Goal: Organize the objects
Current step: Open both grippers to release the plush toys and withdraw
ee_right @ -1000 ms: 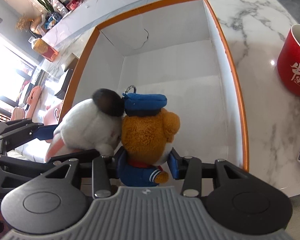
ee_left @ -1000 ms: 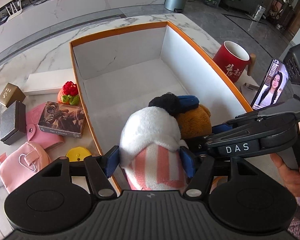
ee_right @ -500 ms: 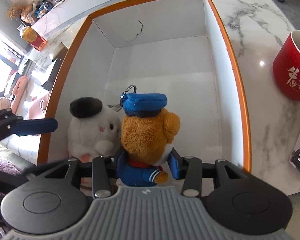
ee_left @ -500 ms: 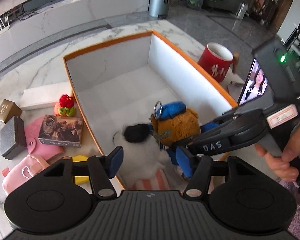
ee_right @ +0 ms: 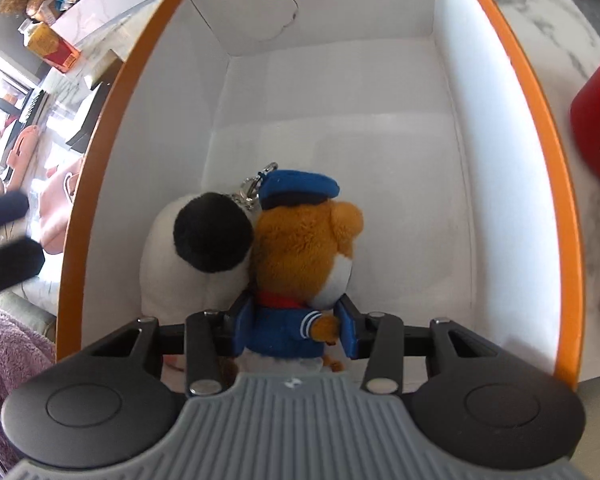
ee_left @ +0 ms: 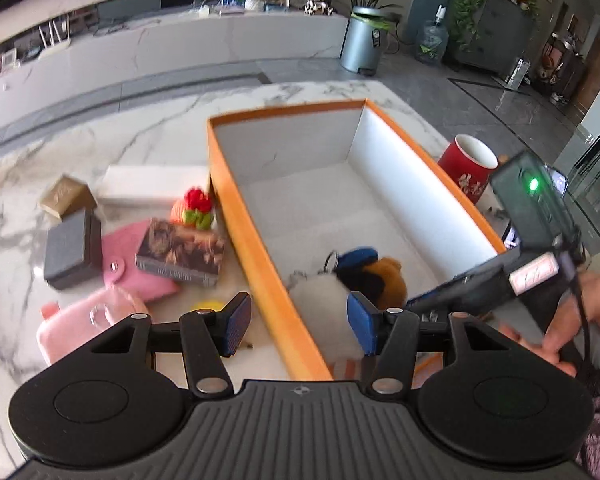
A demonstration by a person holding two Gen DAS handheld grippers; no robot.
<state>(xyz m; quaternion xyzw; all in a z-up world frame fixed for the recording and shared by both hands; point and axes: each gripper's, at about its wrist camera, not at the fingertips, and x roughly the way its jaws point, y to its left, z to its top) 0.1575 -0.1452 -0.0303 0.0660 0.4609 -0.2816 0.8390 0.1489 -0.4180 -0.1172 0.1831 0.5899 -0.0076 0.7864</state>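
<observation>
An orange-rimmed white box (ee_left: pixel 256 240) (ee_right: pixel 540 92) stands on the marble table. Inside its near end sit a white plush with a black cap (ee_right: pixel 196 256) (ee_left: pixel 320 292) and a brown bear plush in blue sailor clothes (ee_right: pixel 300 248) (ee_left: pixel 384 276), side by side and touching. My right gripper (ee_right: pixel 294 332) is shut on the bear's blue body, low in the box. My left gripper (ee_left: pixel 300 324) is open and empty, raised above the box's left wall, clear of the white plush.
Left of the box lie a picture-covered box (ee_left: pixel 180 250), pink wallet (ee_left: pixel 136 268), pink pouch (ee_left: pixel 88 324), dark grey box (ee_left: pixel 72 248), gold box (ee_left: pixel 66 196), white flat box (ee_left: pixel 156 184), knitted strawberry (ee_left: pixel 194 210) and a yellow item (ee_left: pixel 208 305). A red mug (ee_left: pixel 470 166) (ee_right: pixel 598 120) stands right.
My left gripper let go of the white plush, opened and pulled back up and left, out of the box. My right gripper stays shut on the bear, which sits lower in the box.
</observation>
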